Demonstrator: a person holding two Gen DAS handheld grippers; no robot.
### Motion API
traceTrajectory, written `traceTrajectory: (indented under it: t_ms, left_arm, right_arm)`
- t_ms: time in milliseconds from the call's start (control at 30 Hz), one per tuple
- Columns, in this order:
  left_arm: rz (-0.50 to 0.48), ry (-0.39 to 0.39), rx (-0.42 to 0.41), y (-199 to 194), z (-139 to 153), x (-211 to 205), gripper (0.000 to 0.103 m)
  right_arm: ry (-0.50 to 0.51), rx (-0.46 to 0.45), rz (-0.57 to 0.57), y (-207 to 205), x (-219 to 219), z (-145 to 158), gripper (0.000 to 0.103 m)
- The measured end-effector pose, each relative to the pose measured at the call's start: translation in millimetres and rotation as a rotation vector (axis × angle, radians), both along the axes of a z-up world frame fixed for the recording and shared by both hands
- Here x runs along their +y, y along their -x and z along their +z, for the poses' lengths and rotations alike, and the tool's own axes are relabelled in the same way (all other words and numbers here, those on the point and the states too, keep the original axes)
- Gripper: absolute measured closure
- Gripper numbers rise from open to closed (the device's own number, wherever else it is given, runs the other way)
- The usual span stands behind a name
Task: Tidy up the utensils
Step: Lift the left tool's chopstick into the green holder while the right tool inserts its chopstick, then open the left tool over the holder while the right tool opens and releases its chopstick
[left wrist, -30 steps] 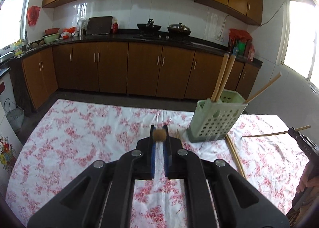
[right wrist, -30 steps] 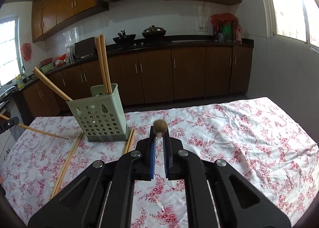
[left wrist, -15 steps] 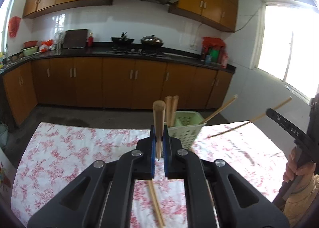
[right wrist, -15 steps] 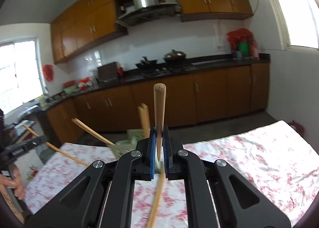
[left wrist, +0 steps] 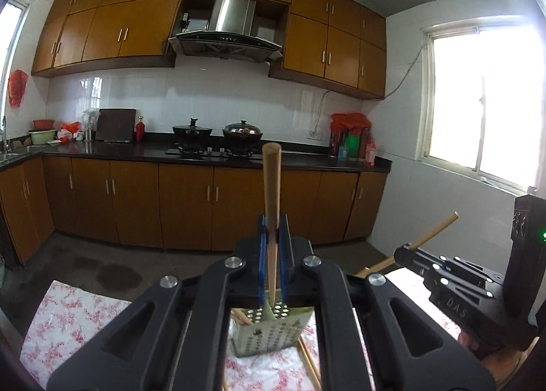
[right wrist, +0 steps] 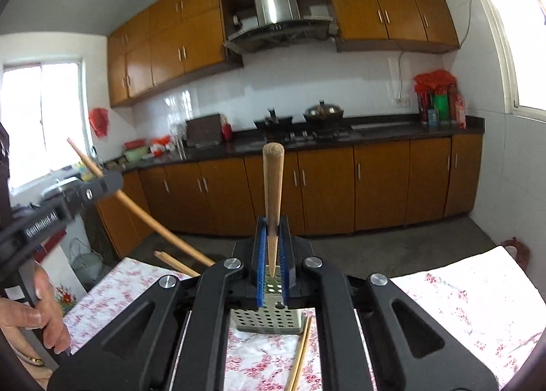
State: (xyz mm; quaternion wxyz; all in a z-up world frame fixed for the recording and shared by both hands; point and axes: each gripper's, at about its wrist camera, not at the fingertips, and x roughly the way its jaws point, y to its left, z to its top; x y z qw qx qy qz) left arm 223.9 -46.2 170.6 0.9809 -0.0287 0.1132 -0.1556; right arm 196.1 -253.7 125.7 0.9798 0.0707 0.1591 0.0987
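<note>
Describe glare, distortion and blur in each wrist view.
Left wrist view: window blown out white, cabinets bowed by the fisheye. Right wrist view: glare at the top-right window, the other tongs look softer than the sharp chopstick.

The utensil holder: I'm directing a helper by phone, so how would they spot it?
Find the table with the red-flowered cloth. Near its middle stands the utensil holder, a pale green plastic box with chopsticks sticking out. It is the only upright thing there, its walls full of round holes.
</note>
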Motion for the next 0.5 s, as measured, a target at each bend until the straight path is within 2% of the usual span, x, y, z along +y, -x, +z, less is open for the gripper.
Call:
traceTrajectory:
  t_ms: [133, 400, 467, 500]
  left_arm:
    - [0.014, -0.026, 0.044, -27.1, -19.5, -10.5, 0.095]
    - [0.029, -0.026, 0.111, -60.0, -55.6, -11.4, 0.095]
    - [0.033, -0.024, 0.111, -60.1, -58.9, -9.0, 0.091]
    - [0.036, -0.018, 0.113, -60.5, -58.5, -8.0, 0.084]
  right_arm:
    - [0.020, 0.059, 0.011, -17.5, 8.4, -11.5, 0.095]
    - [0.027, 0.116, 0.024, -24.0, 19.3, -27.6, 0.094]
    - [0.021, 0.111, 0.023, -21.1, 19.3, -25.4, 0.089]
    - [0.018, 0.107, 0.022, -21.6, 18.9, -23.2, 0.085]
